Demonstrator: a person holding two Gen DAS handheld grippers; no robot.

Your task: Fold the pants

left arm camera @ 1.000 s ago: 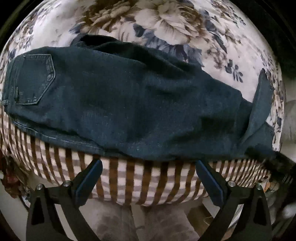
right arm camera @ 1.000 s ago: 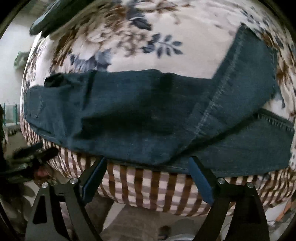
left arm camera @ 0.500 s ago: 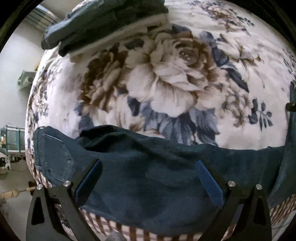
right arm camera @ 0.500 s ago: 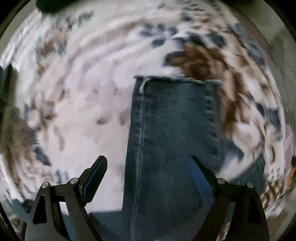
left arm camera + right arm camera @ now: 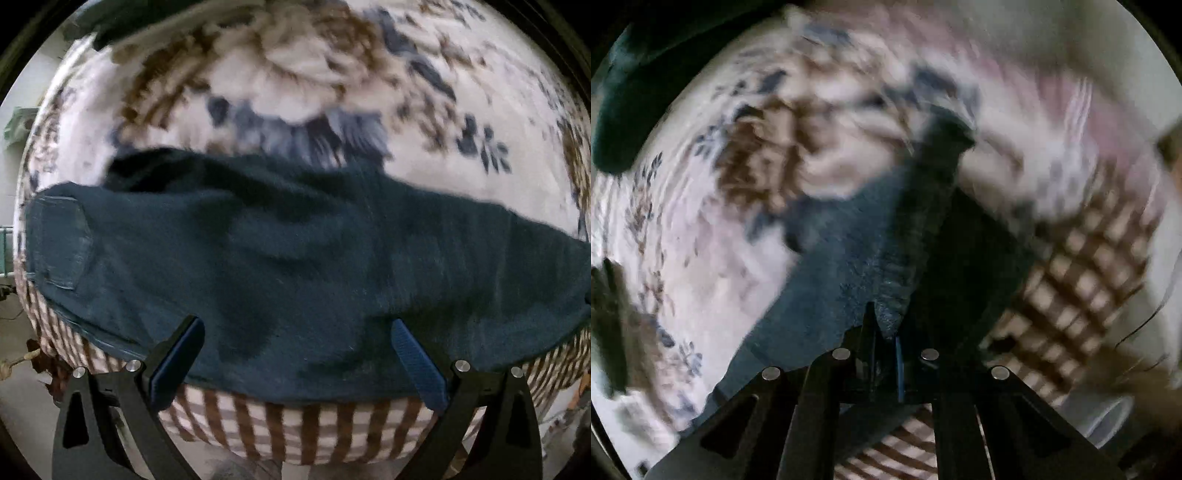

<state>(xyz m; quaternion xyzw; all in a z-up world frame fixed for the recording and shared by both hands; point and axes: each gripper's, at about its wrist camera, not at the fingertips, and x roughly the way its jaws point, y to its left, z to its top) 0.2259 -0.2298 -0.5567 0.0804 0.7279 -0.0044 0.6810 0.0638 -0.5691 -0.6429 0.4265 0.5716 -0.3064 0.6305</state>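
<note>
Dark blue denim pants lie across the floral bed cover, waist and back pocket at the left, their near edge along the bed's front side. My left gripper hangs open over the near edge of the pants, with nothing pinched. In the blurred right wrist view, my right gripper has its jaws closing to a narrow gap, with a raised fold of the pant leg between the pads.
A brown-and-white checked sheet hangs down the bed's front side. Dark folded clothes sit at the far left of the bed, also a dark mass in the right wrist view. Bare floral cover lies beyond the pants.
The right gripper swung sideways, rolled, and its jaws closed on the pant leg. The left gripper drew back toward the bed's front edge and sank a little, still open.
</note>
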